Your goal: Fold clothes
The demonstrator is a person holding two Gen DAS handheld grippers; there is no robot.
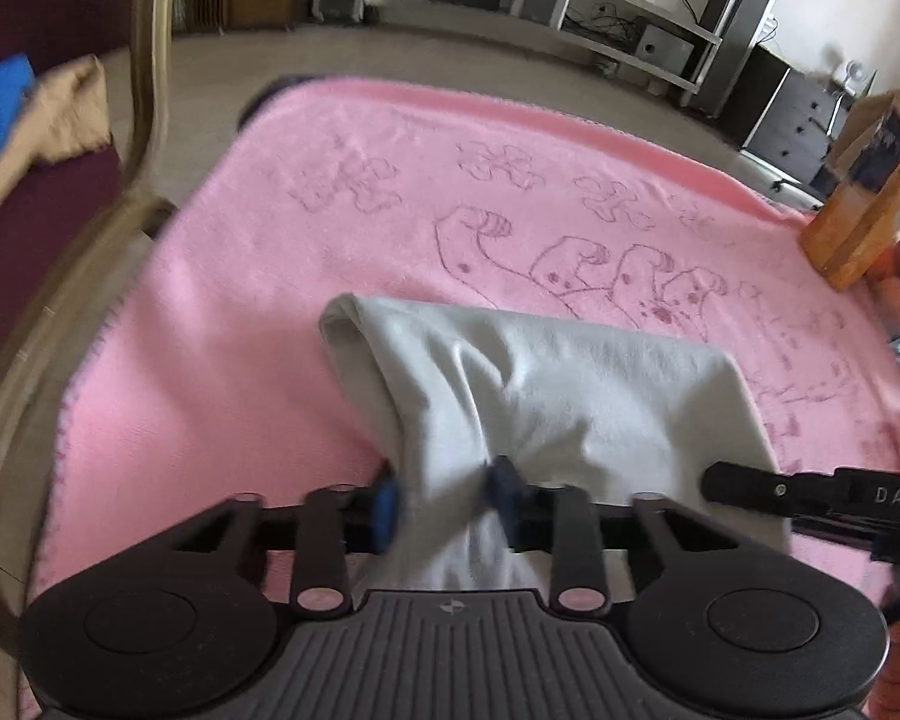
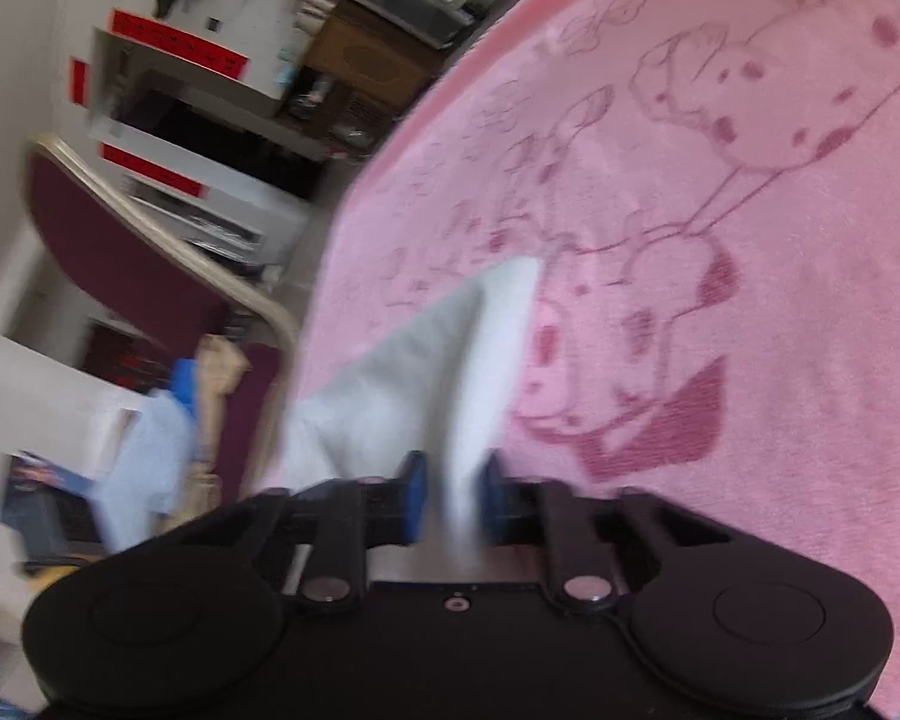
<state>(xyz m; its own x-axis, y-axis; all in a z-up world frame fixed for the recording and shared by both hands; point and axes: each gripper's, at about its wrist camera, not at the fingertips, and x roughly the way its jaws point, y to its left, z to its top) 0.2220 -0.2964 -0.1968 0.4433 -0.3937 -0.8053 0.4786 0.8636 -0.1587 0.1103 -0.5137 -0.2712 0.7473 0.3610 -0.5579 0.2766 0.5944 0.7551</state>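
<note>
On the worktop: a pink blanket (image 1: 222, 360) printed with cartoon outlines covers the surface, and a pale grey garment (image 1: 558, 384) lies on it near the 6 o'clock edge of the left wrist view, part draped, part lifted.
Left gripper (image 1: 444, 501): clamped on a bunched near edge of the garment, cloth pinched between the blue pads.
Right gripper (image 2: 453, 495): clamped on a thin fold of the same garment, which rises to a peak toward 12 o'clock in its own view; its black body also shows at 3 o'clock in the left view.
Garment state: doubled over at its far left corner, creased in the middle; how many folds it holds I cannot tell.
Slip risk: the right gripper holds only a narrow strip, so a quick pull could tug it free.
Skew risk: uneven travel of the two grippers would leave the fold crooked.
Drag risk: the blanket could ruck under trailing cloth.
Collision risk: an orange carton (image 1: 864, 192) stands at 2 o'clock; a wide sweep might topple it.
Edge risk: a chair (image 1: 144, 90) sits close at 10 o'clock, and cloth could snag on it.
</note>
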